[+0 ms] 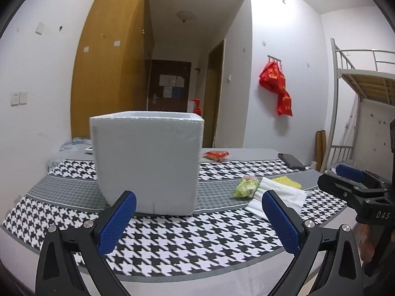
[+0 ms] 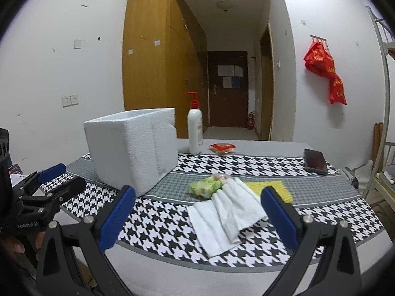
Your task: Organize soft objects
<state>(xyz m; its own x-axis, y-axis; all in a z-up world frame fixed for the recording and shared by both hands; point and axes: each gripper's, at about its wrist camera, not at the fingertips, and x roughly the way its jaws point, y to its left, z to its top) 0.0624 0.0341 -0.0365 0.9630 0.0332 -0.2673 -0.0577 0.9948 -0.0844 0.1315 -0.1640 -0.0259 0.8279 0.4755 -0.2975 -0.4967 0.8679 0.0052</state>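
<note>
Left gripper [image 1: 198,212]: blue-padded fingers spread wide, nothing between them, raised over the near edge of the houndstooth cloth [image 1: 172,246] and facing the foam box [image 1: 148,162].

Right gripper [image 2: 197,209]: fingers likewise spread wide and holding nothing, pointed at the white towel [image 2: 227,214].

Foam box: white, open-topped, upright on the cloth, left of the soft items and apart from them.

White towel: loosely folded and rumpled, lying flat on the cloth directly ahead of the right gripper.

Green soft item [image 2: 206,187]: a crinkled bundle (its exact nature cannot be told), touching the towel's far left corner.

Yellow cloth [image 2: 269,188]: flat, partly tucked under the towel's right side, partly hidden by the right gripper's finger.

Red packet [image 2: 222,147]: on the bare grey tabletop beyond the cloth, just right of the pump bottle [image 2: 195,130].

Pump bottle: white body, red pump, upright behind the box.

Phone [image 2: 315,161]: dark, face up, at the cloth's far right corner.

Red bag [image 2: 325,71]: hanging from a wall hook, well apart from the table.
</note>
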